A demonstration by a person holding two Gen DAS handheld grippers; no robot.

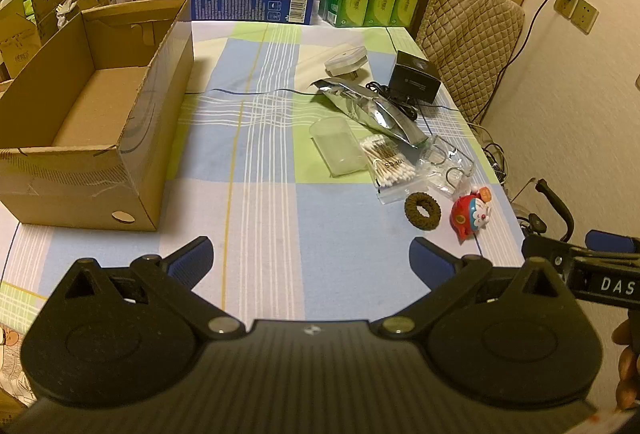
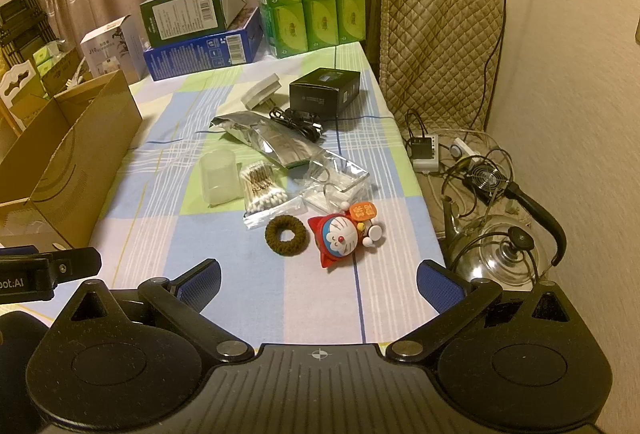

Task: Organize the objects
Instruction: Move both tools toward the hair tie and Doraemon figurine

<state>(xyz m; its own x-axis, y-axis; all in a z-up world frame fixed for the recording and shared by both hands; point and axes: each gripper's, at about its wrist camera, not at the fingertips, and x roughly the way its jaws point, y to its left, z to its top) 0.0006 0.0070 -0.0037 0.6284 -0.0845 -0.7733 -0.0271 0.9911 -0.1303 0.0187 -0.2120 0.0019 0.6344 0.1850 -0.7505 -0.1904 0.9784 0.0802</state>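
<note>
Looking down the right tool, we see both blue pads spread wide with nothing between them; the left tool is likewise spread and empty. Both hover over the near edge of the tabletop.

The loose items sit in a cluster along the right side of the tabletop: red cat toy nearest the near right corner, brown hair ring just left of it, cotton swab bag, clear cup lying on its side, foil pouch, black cable, black box and white plug toward the far edge.

The open cardboard box stands empty at the left edge, well apart from the cluster.

The toy lies straight ahead of the right tool, slightly right of its centre line; from the left tool it is off to the far right. We judge the right hand nearer, so it likely takes the toy or ring first, then carries it leftward across the tabletop to the box. Nothing is packed yet.
</note>
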